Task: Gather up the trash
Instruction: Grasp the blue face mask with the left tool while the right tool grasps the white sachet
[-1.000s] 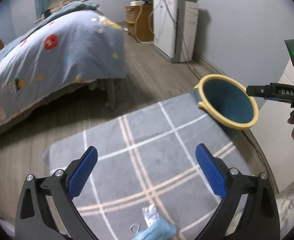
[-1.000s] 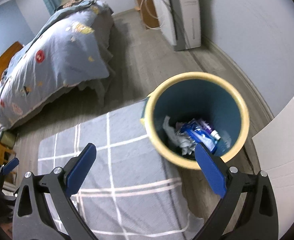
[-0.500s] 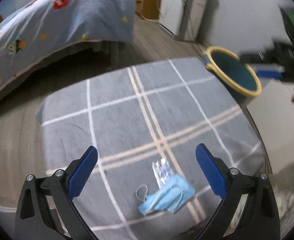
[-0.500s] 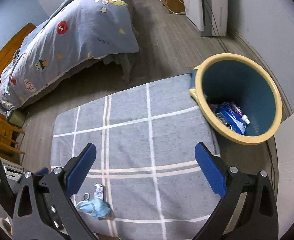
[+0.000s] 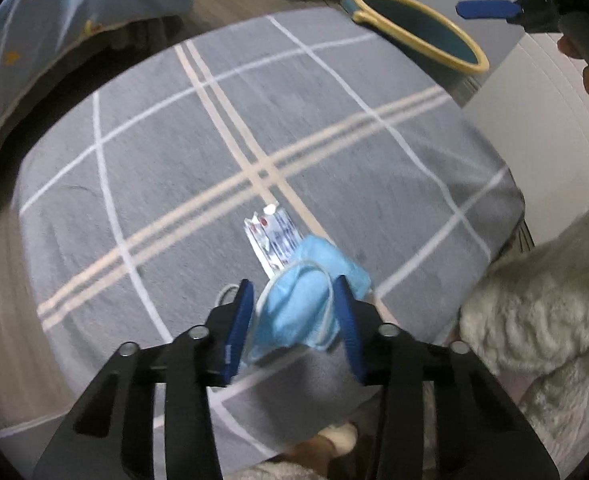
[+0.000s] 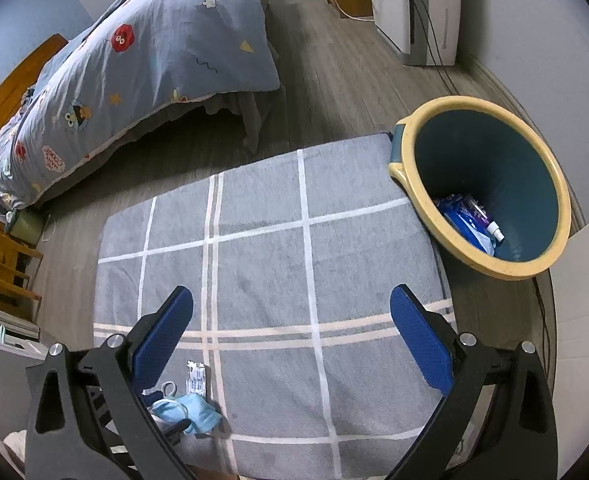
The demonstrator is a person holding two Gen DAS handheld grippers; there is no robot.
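Left wrist view
Face mask (image 5: pixel 294 312): light blue, soft pleated cloth, crumpled, with thin white ear loops; it lies near the near edge of the rug, between the two blue pads.
Left gripper (image 5: pixel 292 300): black frame with ribbed blue pads; the jaws are drawn in close on either side of the mask, both pads against the cloth, pinching it.
Wrapper (image 5: pixel 270 236): a flat, shiny, clear packet with red and blue print, long and narrow; it lies on the rug just beyond the mask, its near end tucked under the mask's far edge.
Rug (image 5: pixel 174 140): grey, short fuzzy pile, crossed by white and cream stripes.
Trash bin (image 5: pixel 418 28): round, teal inside, with a pale yellow rim; far right, at the rug's far corner, well apart from the mask.

Right wrist view
Right gripper (image 6: pixel 290 328): jaws spread wide, nothing between them, held above the rug (image 6: pixel 274 260).
Face mask (image 6: pixel 190 410): a blue crumpled heap at the near left, outside the spread jaws and beside the left finger.
Wrapper (image 6: pixel 196 376): just beyond the mask.
Trash bin (image 6: pixel 482 184): smooth plastic, tilted, at the far right; blue and purple packaging lies in its bottom.
Bed (image 6: pixel 134 72): far left, covered in a blue cartoon-print quilt.
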